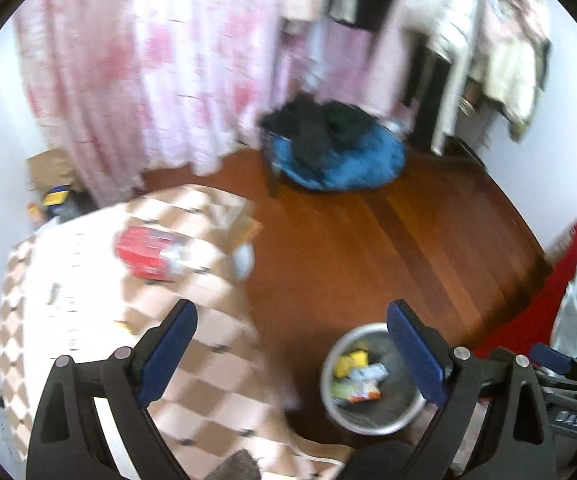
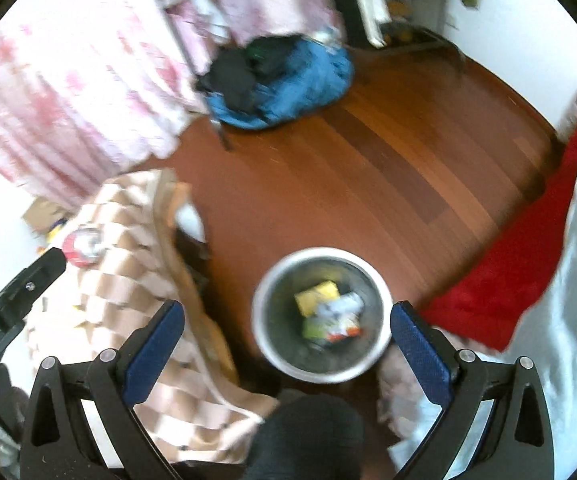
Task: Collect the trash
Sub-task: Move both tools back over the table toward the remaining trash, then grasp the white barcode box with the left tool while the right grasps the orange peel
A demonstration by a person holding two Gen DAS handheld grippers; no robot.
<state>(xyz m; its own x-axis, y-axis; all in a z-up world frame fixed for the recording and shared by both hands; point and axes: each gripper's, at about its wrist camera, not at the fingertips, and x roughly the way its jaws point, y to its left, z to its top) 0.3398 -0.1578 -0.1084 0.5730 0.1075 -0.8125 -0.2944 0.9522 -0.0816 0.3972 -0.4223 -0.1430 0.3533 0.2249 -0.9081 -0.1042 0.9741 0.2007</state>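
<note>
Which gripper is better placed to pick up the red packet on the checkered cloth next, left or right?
Left, probably. The open left gripper faces the red packet ahead on the checkered cloth; the open right gripper hangs over the trash bin.

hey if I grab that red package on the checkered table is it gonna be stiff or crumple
The red package looks like a soft, shiny wrapper, so it would probably crumple and feel light. Its glossy end may be slippery. The image is blurred, so the contents are unclear.

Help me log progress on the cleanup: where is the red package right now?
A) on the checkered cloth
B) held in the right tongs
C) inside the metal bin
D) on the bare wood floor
A: the red package lies on the checkered cloth, apart from the metal bin, and both the left tongs and right tongs are open and empty.
</note>
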